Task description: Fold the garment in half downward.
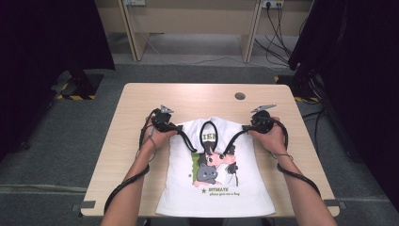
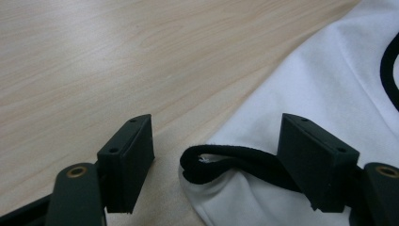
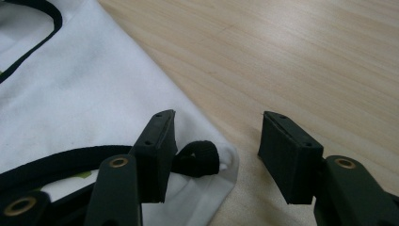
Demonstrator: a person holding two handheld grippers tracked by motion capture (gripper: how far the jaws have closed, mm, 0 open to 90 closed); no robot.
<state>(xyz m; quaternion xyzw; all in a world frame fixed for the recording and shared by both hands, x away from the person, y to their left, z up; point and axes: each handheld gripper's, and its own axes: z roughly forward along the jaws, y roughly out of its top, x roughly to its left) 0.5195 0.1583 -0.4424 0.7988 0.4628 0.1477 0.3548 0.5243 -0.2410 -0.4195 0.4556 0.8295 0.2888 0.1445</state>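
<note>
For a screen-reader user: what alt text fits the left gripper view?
Open left gripper, its two black fingers on either side of a black-trimmed fold of a white T-shirt, not pressing it, above a light wooden table.

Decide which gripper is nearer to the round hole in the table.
Right. The right gripper is at the shirt's right shoulder, just below and right of the hole; the left gripper is at the far shoulder.
</note>
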